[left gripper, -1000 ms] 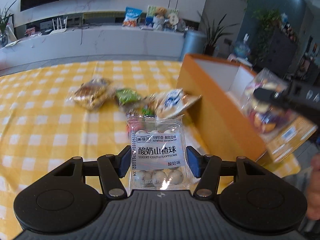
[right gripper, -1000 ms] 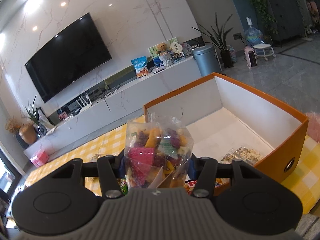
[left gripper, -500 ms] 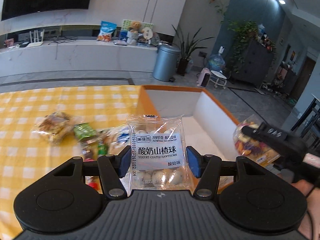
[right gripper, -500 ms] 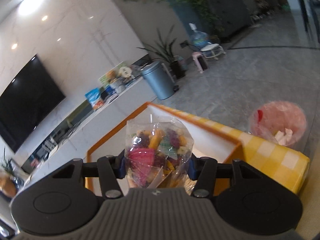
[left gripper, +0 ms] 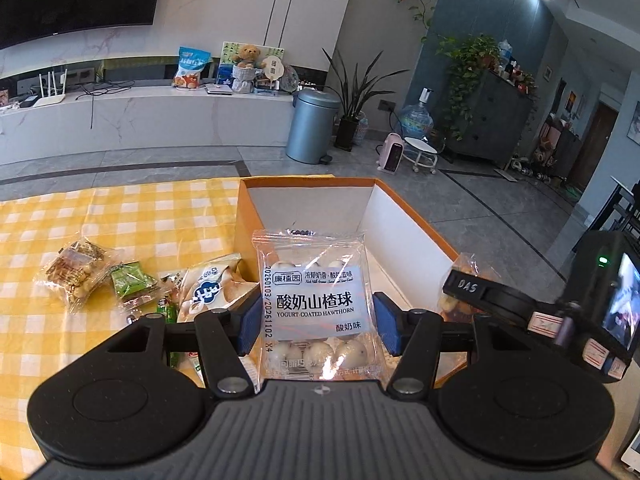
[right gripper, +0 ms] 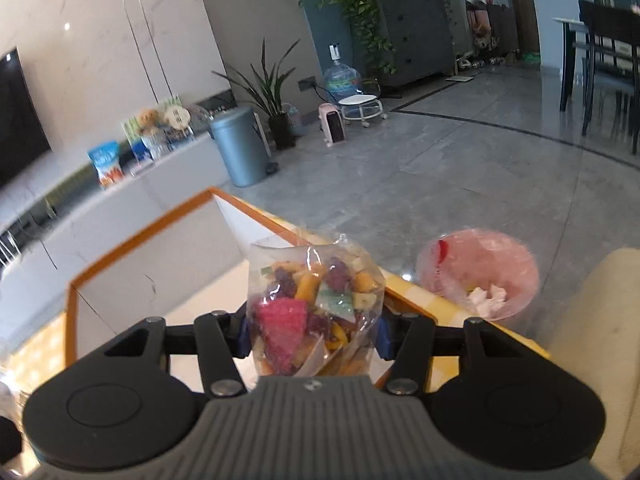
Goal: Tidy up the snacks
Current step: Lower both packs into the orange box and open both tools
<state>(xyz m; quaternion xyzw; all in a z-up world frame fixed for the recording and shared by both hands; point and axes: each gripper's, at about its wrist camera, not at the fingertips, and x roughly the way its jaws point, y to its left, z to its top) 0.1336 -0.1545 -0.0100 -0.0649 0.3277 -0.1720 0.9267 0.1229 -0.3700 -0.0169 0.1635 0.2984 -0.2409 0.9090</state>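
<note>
While my left claw pinches the hawthorn-ball packet and my right claw clamps the dried-fruit bag, both above the orange box at the table's edge, I judge lowering and releasing inside comes next.

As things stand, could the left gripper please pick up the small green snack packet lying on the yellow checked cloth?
Probably not yet: the left gripper is shut on the clear yogurt-hawthorn bag, so the green snack packet must wait.
</note>
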